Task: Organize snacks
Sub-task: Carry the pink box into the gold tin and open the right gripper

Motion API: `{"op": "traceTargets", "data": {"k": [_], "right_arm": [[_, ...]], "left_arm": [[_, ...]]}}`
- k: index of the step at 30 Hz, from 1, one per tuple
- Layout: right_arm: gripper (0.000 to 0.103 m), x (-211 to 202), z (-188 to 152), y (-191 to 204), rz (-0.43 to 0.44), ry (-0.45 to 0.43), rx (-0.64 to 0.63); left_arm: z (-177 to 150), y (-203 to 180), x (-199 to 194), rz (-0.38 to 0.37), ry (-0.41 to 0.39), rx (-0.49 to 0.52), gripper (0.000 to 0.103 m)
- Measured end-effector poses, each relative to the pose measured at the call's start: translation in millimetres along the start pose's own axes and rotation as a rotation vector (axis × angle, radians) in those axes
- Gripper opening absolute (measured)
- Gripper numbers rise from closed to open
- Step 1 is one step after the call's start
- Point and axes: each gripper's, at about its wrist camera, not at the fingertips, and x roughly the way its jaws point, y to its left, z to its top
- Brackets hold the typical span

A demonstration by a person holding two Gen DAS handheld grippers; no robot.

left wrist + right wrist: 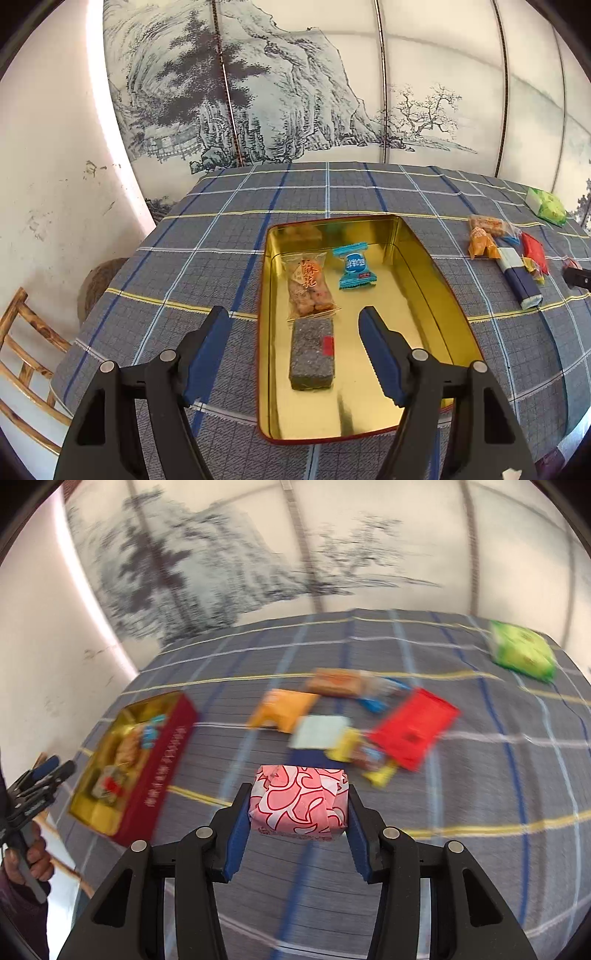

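Note:
A red tin with a gold inside (417,258) lies open on the checked tablecloth; it also shows in the right wrist view (155,760). In it lie a grey speckled bar (312,349), a clear pack of fried twists (308,288) and a blue-wrapped snack (354,266). My left gripper (293,325) is open and empty, held over the tin's near end above the grey bar. My right gripper (297,805) is shut on a pink-and-white wrapped snack (299,799), held above the cloth to the right of the tin.
Loose snacks lie in a cluster on the cloth: an orange pack (282,709), a red pack (413,727), a white-and-navy bar (319,733), yellow candies (376,771) and a green pack (522,651) at the far right. A wooden chair (26,354) stands left of the table.

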Motion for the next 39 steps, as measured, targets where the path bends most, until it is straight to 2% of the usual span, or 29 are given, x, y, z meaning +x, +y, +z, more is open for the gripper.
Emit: {"op": "traceTargets", "data": {"k": [7, 15, 25, 39], "right_arm": [[0.048, 31, 30, 96, 0.183, 0.046, -0.11], [0.048, 86, 48, 177, 0.265, 0.147, -0.22], [0.048, 147, 59, 200, 0.236, 0.247, -0.23], [0.048, 186, 70, 220, 0.166, 0.298, -0.229]], "left_arm": [[-5, 16, -2, -0.005, 0.025, -0.026, 0.07], [-6, 29, -7, 0.023, 0.018, -0.029, 0.072], [-7, 45, -1, 0.052, 0.026, -0.032, 0.072], [-10, 56, 10, 0.065, 0.043, -0.045, 0.072]]}}
